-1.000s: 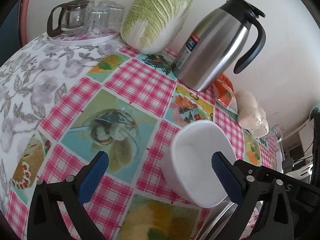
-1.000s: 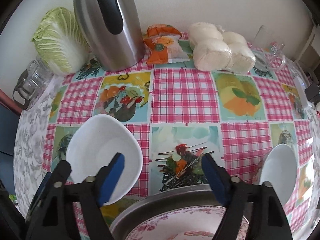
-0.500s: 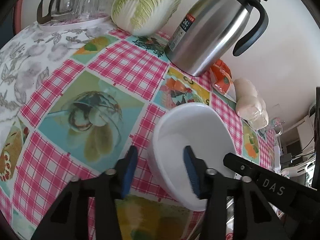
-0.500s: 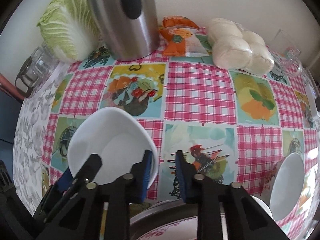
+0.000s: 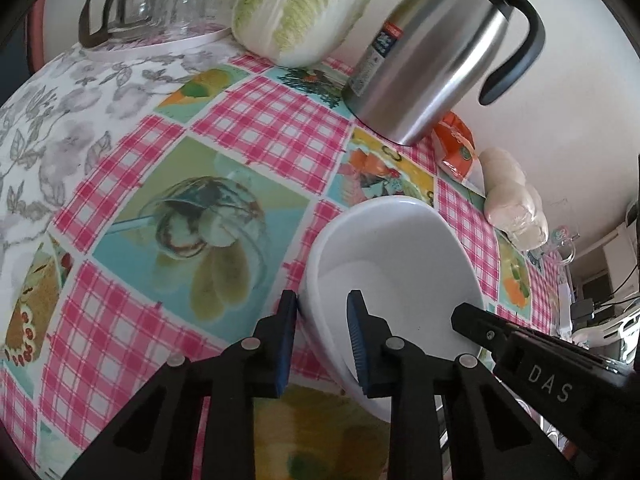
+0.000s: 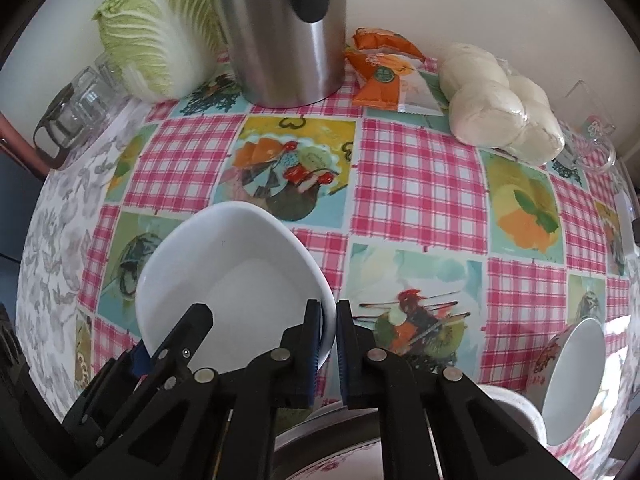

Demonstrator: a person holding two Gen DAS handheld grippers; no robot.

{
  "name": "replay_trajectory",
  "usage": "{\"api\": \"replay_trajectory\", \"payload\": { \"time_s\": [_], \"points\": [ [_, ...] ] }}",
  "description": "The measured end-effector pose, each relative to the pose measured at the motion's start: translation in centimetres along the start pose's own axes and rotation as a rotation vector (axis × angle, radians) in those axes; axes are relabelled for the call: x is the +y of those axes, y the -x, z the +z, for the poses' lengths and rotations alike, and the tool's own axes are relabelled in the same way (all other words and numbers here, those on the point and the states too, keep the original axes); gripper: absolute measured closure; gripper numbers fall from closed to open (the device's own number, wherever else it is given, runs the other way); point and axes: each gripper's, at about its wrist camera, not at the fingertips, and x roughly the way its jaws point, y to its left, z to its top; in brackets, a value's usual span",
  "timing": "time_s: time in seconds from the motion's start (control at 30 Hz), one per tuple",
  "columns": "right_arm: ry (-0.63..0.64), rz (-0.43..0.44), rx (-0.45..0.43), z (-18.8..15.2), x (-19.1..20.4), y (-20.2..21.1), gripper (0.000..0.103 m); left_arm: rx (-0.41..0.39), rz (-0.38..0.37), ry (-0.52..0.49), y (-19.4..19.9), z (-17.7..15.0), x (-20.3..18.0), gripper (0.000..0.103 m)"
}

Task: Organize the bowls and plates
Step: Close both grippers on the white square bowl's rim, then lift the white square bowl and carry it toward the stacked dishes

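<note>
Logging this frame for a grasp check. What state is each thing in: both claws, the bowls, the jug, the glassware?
left claw: shut on the white bowl's left rim
right claw: shut on the white bowl's right rim
white bowl: upright, empty, gripped on both sides
patterned bowl: tipped on its side, empty
steel thermos jug: upright, lid closed
glass pitcher: on its tray, empty
</note>
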Motion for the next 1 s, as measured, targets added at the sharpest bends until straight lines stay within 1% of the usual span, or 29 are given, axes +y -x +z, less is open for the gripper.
{"api": "replay_trajectory", "payload": {
  "time_s": [0.27, 0.37, 0.47, 0.57, 0.7, 0.83, 1.0],
  "points": [
    [0.06, -0.016, -0.001, -0.7, 2.4, 0.0, 0.094, 0.004, 0.029, 0.025, 1.0, -0.4, 1.6, 0.079],
    [0.058, 0.012, 0.007, -1.2, 2.5, 0.3, 0.094, 0.01, 0.027, 0.04, 1.5, -0.6, 2.2, 0.08],
    [0.053, 0.034, 0.004, -1.8, 2.8, 0.8, 0.094, 0.004, 0.047, 0.043, 2.3, -0.7, 2.4, 0.082],
    [0.062, 0.03, 0.003, -2.4, 3.3, 1.4, 0.094, -0.012, 0.048, 0.05, 3.8, -0.8, 2.5, 0.082],
    [0.054, 0.059, -0.014, -3.0, 3.4, 3.0, 0.094, -0.036, 0.046, 0.046, 5.7, -1.1, 2.3, 0.082],
    [0.068, 0.07, -0.044, -3.8, 3.8, 5.1, 0.094, -0.063, 0.023, 0.063, 7.9, -1.7, 2.3, 0.083],
    [0.09, 0.094, -0.105, -5.4, 3.9, 8.8, 0.094, -0.121, 0.01, 0.044, 11.1, -2.3, 1.4, 0.083]
  ]
}}
